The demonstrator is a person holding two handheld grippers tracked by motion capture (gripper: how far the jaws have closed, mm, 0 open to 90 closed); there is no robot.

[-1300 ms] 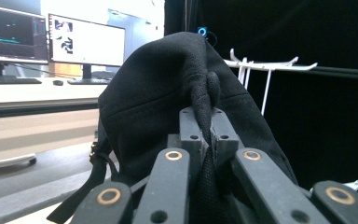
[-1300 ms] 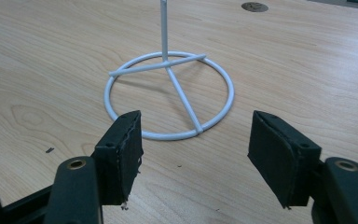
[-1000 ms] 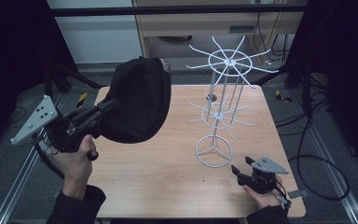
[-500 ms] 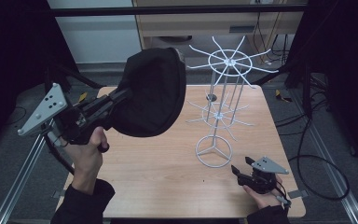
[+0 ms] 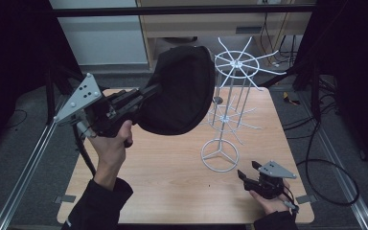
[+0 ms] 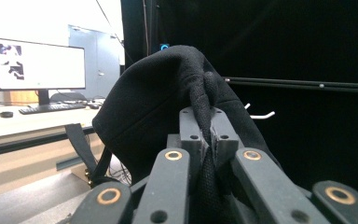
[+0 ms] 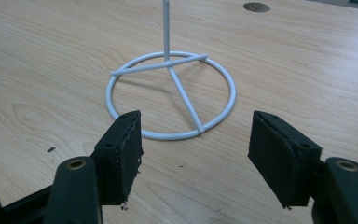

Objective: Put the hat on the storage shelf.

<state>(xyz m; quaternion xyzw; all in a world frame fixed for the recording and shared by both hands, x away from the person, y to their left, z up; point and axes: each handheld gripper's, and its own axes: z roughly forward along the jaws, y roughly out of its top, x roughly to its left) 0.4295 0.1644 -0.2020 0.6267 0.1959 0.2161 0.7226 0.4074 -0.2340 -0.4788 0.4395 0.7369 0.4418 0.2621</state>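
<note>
A black cap hangs in the air over the left half of the table, close to the top ring of a white wire rack. My left gripper is shut on a fold of the cap's edge; in the left gripper view the black fabric is pinched between the two jaws. The rack's round base stands on the wooden table. My right gripper rests open near the table's front right, pointing at the rack's base ring, with nothing between its pads.
A small dark round grommet sits in the tabletop behind the rack. Metal frame rails run along both sides of the table. Cables trail on the floor at the right. A monitor on a desk shows in the left gripper view.
My left gripper has carried the cap rightward and a little up, bringing it near the rack's top ring. The right gripper has stayed in place.
</note>
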